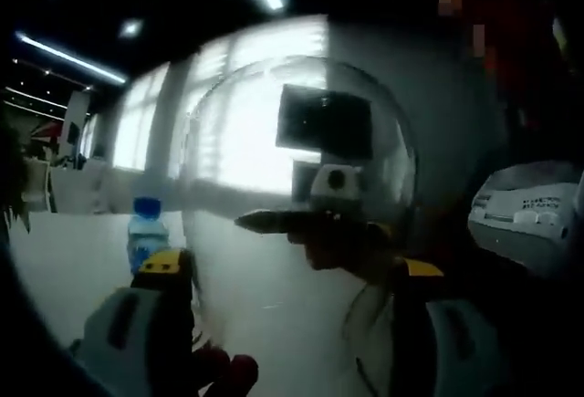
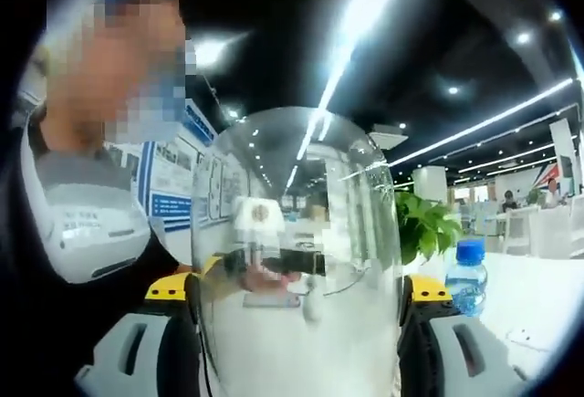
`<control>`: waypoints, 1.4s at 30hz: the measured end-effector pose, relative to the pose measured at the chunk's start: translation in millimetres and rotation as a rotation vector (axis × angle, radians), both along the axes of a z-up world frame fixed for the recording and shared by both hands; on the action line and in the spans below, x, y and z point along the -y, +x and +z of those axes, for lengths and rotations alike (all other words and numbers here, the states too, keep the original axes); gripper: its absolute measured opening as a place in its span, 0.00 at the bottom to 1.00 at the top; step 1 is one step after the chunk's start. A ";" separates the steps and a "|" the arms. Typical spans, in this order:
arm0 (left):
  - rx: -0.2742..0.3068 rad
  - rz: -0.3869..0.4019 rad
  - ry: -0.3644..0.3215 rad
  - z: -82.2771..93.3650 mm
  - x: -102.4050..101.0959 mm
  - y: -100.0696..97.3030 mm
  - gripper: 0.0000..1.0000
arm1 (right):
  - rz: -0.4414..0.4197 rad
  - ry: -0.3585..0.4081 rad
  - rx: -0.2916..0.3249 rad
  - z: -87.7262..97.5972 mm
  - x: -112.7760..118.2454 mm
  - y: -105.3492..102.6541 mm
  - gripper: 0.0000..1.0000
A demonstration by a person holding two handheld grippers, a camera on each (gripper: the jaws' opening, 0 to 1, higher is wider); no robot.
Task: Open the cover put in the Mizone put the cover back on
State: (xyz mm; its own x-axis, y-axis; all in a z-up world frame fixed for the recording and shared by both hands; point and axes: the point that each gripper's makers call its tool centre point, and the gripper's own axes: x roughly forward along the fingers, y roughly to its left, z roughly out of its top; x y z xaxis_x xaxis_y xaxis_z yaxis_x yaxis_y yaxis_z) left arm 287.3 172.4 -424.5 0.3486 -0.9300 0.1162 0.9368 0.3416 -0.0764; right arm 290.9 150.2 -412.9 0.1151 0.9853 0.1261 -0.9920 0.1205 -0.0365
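The clear dome cover (image 2: 297, 260) is lifted off the bench (image 1: 82, 269) and held up between both grippers, so the opening step looks done or nearly done; putting the bottle in is, by my reading, the step coming up.

In the right gripper view, the right gripper (image 2: 297, 324) has its two yellow-tipped jaws pressed against either side of the cover, clamped on it. In the left gripper view the same cover (image 1: 301, 160) stands in front of the left gripper (image 1: 292, 274); its jaws sit at the two sides of the dome and seem to be gripping it too, though the contact on the right-hand jaw is dark and hard to make out.

The Mizone bottle (image 1: 146, 233), with its blue cap, stands upright on the white bench. From the cover, it lies off to the left in the left gripper view and off to the right in the right gripper view (image 2: 467, 278), apart from the cover and touched by neither gripper.

The next move likely calls for setting the cover down or freeing one gripper, since both are occupied and the bottle has to be picked up.

Count: one cover, one bottle, two grippers. A green plant (image 2: 424, 224) sits behind the cover, and a person in dark and white clothing (image 2: 82, 224) stands just beside it.
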 end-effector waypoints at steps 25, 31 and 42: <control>0.103 -0.024 0.115 36.4 13.5 -4.4 0.83 | 0.047 -0.066 0.026 16.9 -6.4 -7.7 0.90; 0.127 -0.025 0.141 38.1 15.7 -3.5 0.84 | 0.051 -0.078 0.057 22.1 -7.2 -7.9 0.90; 0.139 -0.027 0.132 65.3 13.3 6.5 0.85 | 0.061 -0.080 0.070 49.7 -10.0 2.4 0.90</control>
